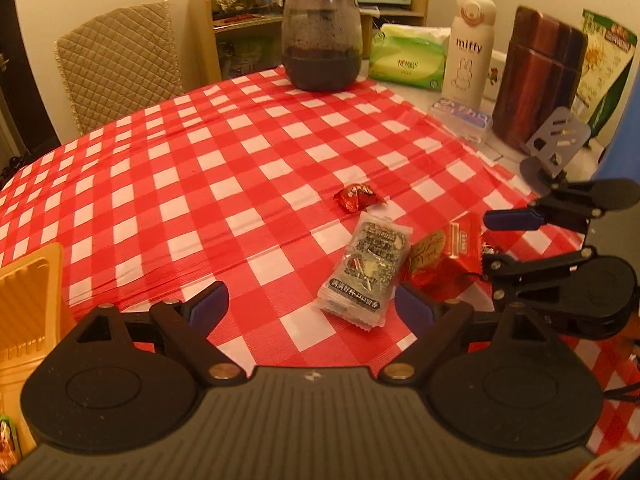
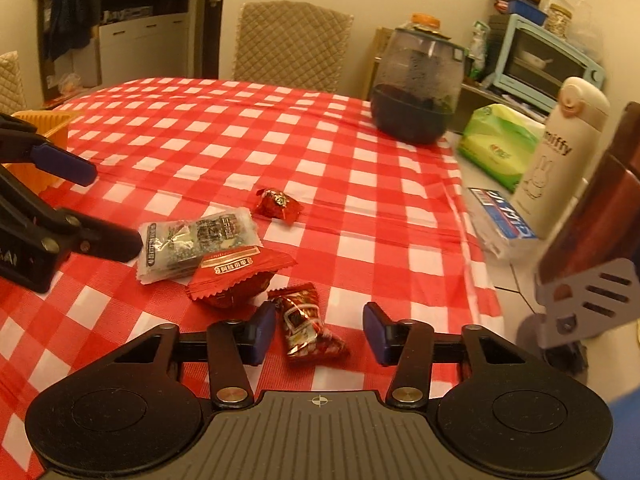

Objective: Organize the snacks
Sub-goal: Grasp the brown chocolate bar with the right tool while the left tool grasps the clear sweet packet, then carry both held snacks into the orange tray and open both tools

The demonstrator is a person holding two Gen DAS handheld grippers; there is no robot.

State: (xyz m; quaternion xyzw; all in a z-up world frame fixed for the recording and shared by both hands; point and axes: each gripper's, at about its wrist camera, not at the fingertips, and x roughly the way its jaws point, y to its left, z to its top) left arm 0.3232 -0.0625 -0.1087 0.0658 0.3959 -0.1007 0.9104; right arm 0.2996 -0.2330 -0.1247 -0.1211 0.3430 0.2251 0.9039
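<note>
Several snacks lie on the red checked tablecloth. A clear silver-printed packet (image 1: 366, 268) (image 2: 192, 242) lies between and just beyond my open left gripper (image 1: 312, 304), nearer its right finger. A red packet (image 1: 440, 256) (image 2: 236, 276) lies beside it. A small red candy (image 1: 356, 198) (image 2: 278, 204) lies farther off. My right gripper (image 2: 320, 328) is open around a dark red wrapped candy (image 2: 306, 324), close to its left finger; the jaws do not press it. The right gripper also shows in the left wrist view (image 1: 500, 240), the left gripper in the right wrist view (image 2: 100, 208).
An orange basket (image 1: 28, 300) (image 2: 40, 144) stands at the left edge. At the far side stand a dark jar (image 1: 320, 40), green tissue pack (image 1: 408, 60), white miffy bottle (image 1: 470, 46), brown box (image 1: 536, 80), grey phone stand (image 1: 554, 140) and a blue-white packet (image 2: 500, 220).
</note>
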